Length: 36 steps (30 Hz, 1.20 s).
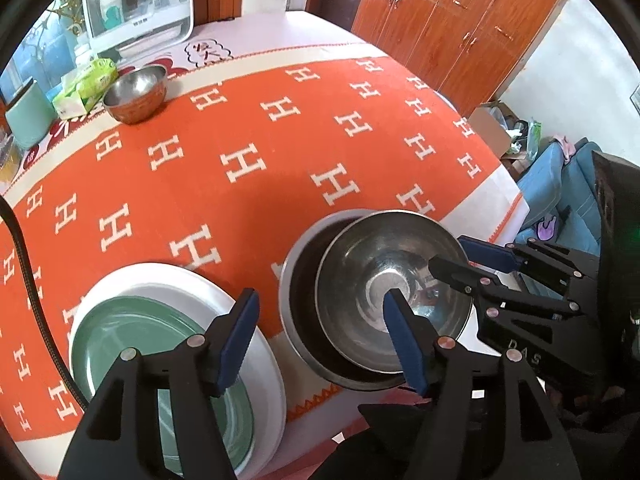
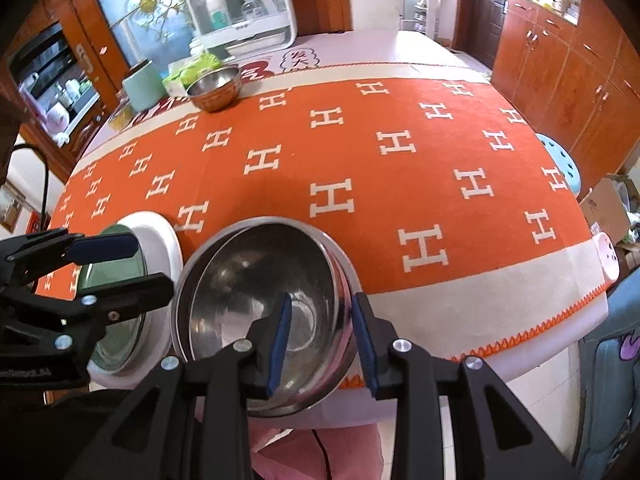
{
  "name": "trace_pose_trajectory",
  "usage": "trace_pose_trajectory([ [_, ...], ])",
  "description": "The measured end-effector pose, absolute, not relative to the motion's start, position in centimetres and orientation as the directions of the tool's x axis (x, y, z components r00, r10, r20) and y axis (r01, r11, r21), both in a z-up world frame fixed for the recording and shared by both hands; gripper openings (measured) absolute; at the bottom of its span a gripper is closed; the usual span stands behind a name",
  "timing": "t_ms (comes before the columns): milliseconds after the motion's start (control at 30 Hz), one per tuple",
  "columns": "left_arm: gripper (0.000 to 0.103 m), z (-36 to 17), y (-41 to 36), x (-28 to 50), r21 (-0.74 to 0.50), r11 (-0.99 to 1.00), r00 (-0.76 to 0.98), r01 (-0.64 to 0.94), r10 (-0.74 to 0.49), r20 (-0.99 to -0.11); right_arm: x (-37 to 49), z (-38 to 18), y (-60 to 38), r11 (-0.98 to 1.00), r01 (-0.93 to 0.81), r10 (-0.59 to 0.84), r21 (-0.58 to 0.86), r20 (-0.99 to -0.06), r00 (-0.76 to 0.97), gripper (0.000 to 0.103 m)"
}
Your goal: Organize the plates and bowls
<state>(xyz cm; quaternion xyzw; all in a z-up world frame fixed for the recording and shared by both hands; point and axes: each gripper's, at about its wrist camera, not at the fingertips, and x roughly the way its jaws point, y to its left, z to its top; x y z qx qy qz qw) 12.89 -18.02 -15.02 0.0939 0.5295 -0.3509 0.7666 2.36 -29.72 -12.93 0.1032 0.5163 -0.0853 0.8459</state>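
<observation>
Nearest the left wrist camera, the left gripper (image 1: 320, 340) stood with its blue-padded fingers (image 1: 238, 340) spread wide and nothing between them; one finger hung over the green plate (image 1: 132, 332), the other over the rim of the steel bowl (image 1: 384, 276). The green plate, smooth and round, lay inside a larger white plate (image 1: 224, 292) near the table's front edge.

In the right wrist view, the right gripper (image 2: 324, 340) straddled the near wall of the steel bowl (image 2: 248, 272), one pad inside and one outside; its jaws were narrowly parted, and whether the pads pressed the rim could not be told. The bowl, shiny and deep, sat tilted inside a second, slightly wider steel bowl (image 2: 340, 256), their rims off-centre. Both stood just beside the white plate (image 2: 160, 232).

The nested bowls and stacked plates rested on an orange cloth (image 2: 380, 184) patterned with white H shapes and bordered in cream, with a zigzag-stitched hem.

Farther back, a third metal bowl (image 1: 136, 92), copper-toned outside, stood alone near the cloth's far border, well apart from both grippers. Beside it lay a green tissue pack (image 1: 86, 88) and a mint-coloured container (image 1: 28, 116); behind stood a white clear-fronted cabinet (image 1: 140, 4).
</observation>
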Motion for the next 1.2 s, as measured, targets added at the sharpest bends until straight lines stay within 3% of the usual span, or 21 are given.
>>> trace_pose_trajectory([
  [167,0.065,-14.2,-17.0,13.4,-0.227,0.723,0.200,0.653,-0.453,-0.869,2.7,-12.2,-29.6,0.956,0.279,-0.055,0.088,-0.882,0.468,0.041],
  [500,0.069,-11.6,-13.4,15.8,-0.240,0.731,0.237,0.639,-0.484,-0.842,4.4,-10.5,-28.5,0.945,0.312,-0.071,0.104,-0.861,0.503,0.044],
  [667,0.070,-10.1,-11.1,17.5,-0.231,0.749,0.275,0.620,-0.484,-0.830,6.3,-9.2,-27.4,0.941,0.317,-0.072,0.117,-0.846,0.528,0.054],
  [1200,0.077,-4.8,-3.1,26.3,-0.078,0.830,0.443,0.552,-0.371,-0.816,17.1,-5.1,-24.9,0.949,0.271,-0.038,0.161,-0.794,0.607,0.054],
])
